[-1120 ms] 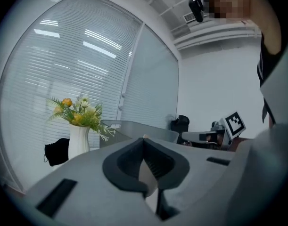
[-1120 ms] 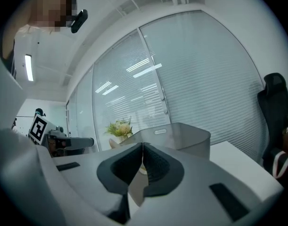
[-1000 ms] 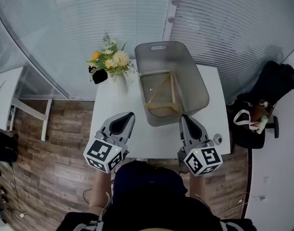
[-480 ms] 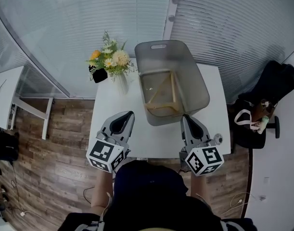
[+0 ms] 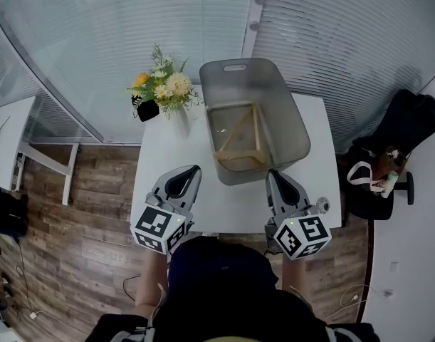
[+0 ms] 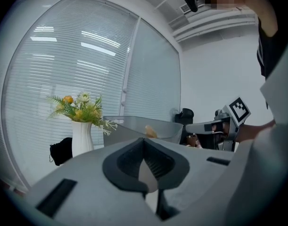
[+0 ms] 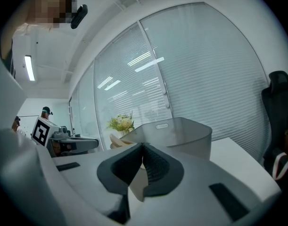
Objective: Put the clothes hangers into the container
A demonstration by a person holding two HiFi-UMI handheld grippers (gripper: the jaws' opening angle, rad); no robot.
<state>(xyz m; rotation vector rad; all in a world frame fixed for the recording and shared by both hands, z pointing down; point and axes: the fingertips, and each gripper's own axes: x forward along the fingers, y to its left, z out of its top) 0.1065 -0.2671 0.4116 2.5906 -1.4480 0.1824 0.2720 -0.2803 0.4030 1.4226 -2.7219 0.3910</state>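
A grey translucent container (image 5: 254, 84) stands at the back of the white table (image 5: 167, 162). Wooden clothes hangers (image 5: 240, 142) lie inside it. In the left gripper view the container (image 6: 134, 125) shows behind the jaws, with a hanger tip (image 6: 150, 132) above its rim. My left gripper (image 5: 190, 171) is over the table's near left, shut and holding nothing. My right gripper (image 5: 273, 174) is at the near right, just in front of the container, also shut with nothing in it. The container (image 7: 181, 133) fills the middle of the right gripper view.
A white vase with yellow and white flowers (image 5: 167, 91) stands left of the container, next to a small black object (image 5: 147, 110). A small round object (image 5: 321, 205) lies at the table's right front corner. A black chair with a bag (image 5: 395, 148) is to the right.
Both grippers have stayed nearly still, drifting only slightly. The container and hangers have not moved.
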